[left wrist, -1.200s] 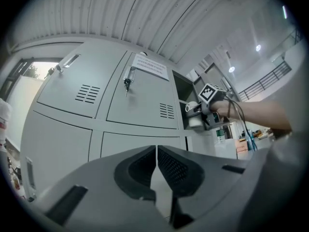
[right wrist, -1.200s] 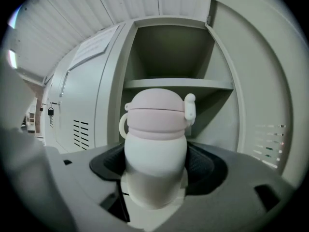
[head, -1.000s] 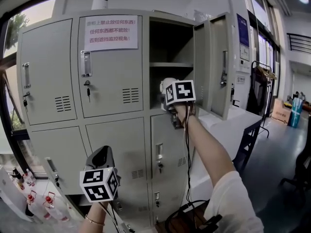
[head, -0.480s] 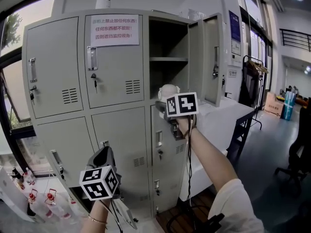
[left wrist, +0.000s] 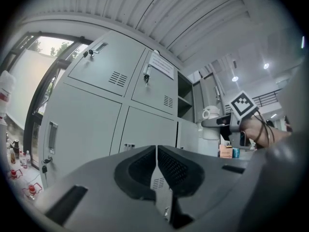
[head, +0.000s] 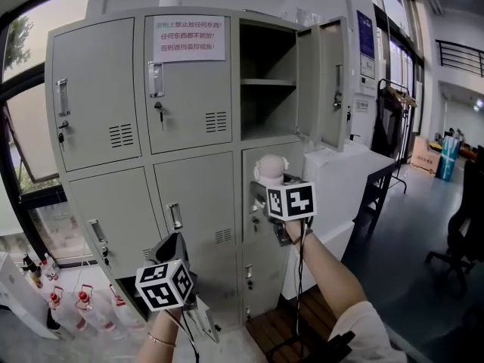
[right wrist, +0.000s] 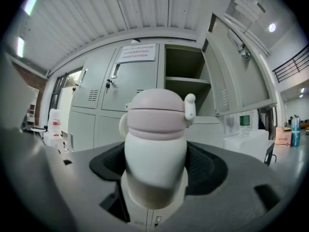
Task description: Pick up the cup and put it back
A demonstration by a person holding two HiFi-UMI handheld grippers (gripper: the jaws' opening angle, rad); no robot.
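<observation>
Firmly clamped mid-body in the right gripper (head: 266, 191), the cup (right wrist: 157, 144) sits below the open locker (head: 272, 89); seemingly light, rigid, slippery; left gripper (left wrist: 157, 166) pressed closed, empty.

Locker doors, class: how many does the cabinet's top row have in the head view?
3: the left door, shut; the middle door, shut, bearing a paper notice; the right door, swung open. None seems hidden.

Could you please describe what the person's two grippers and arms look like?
Both the left gripper and right gripper have dark grey bodies with black textured jaws. Each carries a white cube printed with black square markers. A black cable runs along the right arm, which wears a white sleeve.
</observation>
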